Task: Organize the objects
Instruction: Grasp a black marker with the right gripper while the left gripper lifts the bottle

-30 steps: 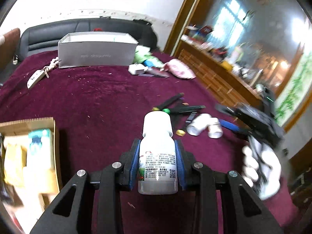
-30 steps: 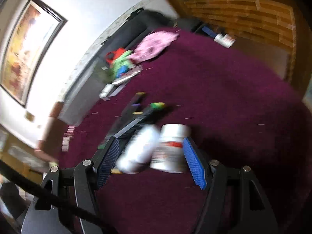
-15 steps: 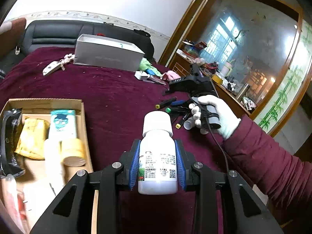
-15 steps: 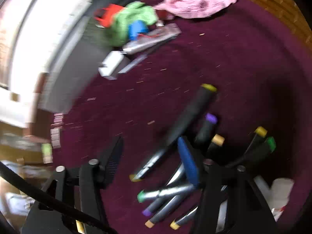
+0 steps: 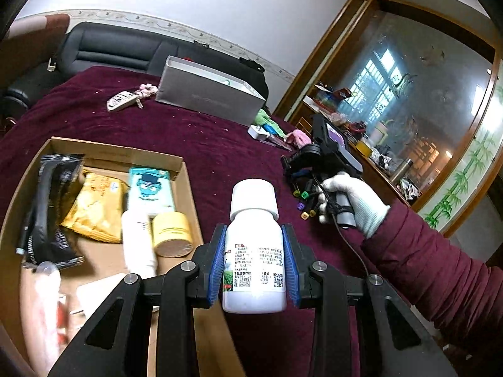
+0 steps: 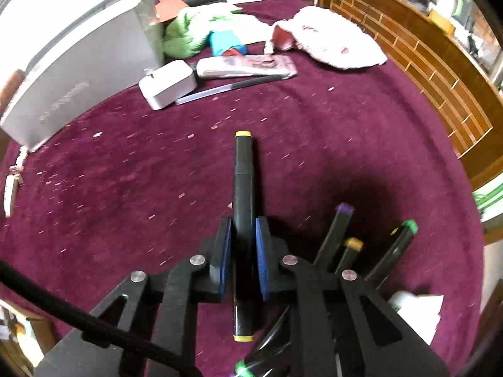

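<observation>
So I've got both hands full right now. Left gripper is clamped on a white bottle, held up just beside the cardboard box. Right gripper has just been closing and is now pinched on a black marker with yellow ends.

Progress-wise, I'd say we're around halfway. The box already has a snack bag, a teal carton, a yellow jar and a few other bits in it. Left to sort: the other markers lying right by my right gripper, plus a charger, a pink cloth and keys further off.

All of it sits on a linty maroon cloth. There's a grey box at the far edge, a dark sofa behind it and a big wood-framed mirror off to the side.
</observation>
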A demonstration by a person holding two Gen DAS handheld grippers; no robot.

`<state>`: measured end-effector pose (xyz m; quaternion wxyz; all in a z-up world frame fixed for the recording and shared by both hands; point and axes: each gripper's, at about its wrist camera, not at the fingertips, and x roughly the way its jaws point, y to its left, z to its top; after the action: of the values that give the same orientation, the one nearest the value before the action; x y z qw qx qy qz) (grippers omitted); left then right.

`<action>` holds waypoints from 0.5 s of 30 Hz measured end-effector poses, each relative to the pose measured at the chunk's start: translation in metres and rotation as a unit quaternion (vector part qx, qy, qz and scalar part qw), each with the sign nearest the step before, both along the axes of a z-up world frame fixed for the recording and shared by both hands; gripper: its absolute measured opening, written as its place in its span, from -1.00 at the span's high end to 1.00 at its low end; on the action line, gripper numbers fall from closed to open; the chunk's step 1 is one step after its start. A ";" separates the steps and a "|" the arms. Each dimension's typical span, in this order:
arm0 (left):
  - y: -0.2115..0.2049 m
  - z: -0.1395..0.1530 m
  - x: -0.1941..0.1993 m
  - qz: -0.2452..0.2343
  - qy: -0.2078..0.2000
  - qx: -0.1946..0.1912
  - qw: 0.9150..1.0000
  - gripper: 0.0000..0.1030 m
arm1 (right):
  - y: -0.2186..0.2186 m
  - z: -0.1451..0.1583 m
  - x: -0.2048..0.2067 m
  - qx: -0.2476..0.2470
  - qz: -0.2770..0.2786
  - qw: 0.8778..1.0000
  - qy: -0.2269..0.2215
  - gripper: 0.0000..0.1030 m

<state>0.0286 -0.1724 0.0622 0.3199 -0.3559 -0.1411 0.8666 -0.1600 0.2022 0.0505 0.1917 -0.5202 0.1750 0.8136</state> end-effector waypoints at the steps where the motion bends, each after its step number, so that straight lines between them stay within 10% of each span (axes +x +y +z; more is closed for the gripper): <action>1: -0.003 0.002 0.002 0.005 0.003 0.000 1.000 0.44 | -0.001 0.001 0.004 -0.009 0.004 1.000 0.005 0.76; 15: -0.081 0.007 0.035 0.119 0.018 -0.041 0.992 0.44 | -0.060 0.037 0.079 -0.209 0.092 0.967 0.111 0.76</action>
<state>0.0636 -0.2534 0.0696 0.2022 -0.3335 -0.1405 0.9100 -0.0813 0.1424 0.0876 -0.0173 -0.4693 0.3125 0.8257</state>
